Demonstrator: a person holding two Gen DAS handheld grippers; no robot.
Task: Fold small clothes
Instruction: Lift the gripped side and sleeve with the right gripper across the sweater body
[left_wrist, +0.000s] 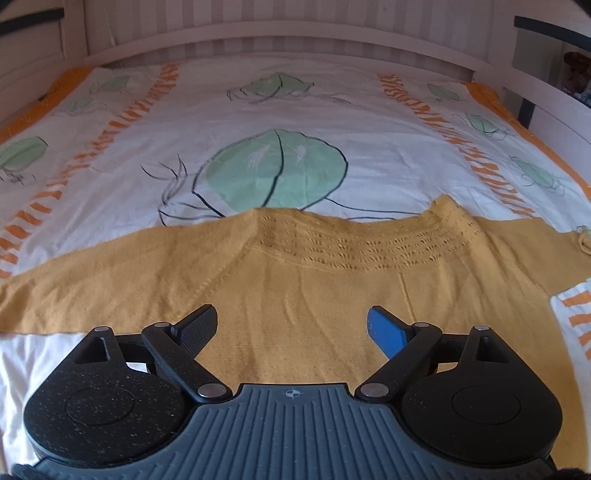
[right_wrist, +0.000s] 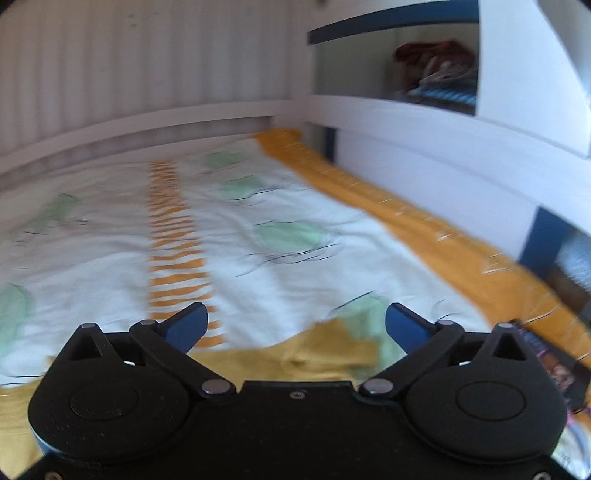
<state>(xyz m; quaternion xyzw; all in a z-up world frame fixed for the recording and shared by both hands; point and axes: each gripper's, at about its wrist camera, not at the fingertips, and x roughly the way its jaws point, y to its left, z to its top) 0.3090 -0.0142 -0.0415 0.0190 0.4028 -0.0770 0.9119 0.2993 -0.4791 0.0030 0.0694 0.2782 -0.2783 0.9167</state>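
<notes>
A small mustard-yellow knit sweater (left_wrist: 295, 280) lies flat on the bed, its lacy neckline away from me and its sleeves spread left and right. My left gripper (left_wrist: 291, 326) is open and empty, hovering over the sweater's body. In the right wrist view, which is blurred, my right gripper (right_wrist: 295, 328) is open and empty above a rumpled end of the yellow sweater (right_wrist: 317, 354), likely its right sleeve.
The bed has a white cover (left_wrist: 280, 122) with green leaf prints and orange stripes. A white wooden rail (left_wrist: 273, 40) runs along the far side. A white shelf unit (right_wrist: 424, 110) with items stands at the right. A dark printed object (right_wrist: 554, 362) lies at the bed's right edge.
</notes>
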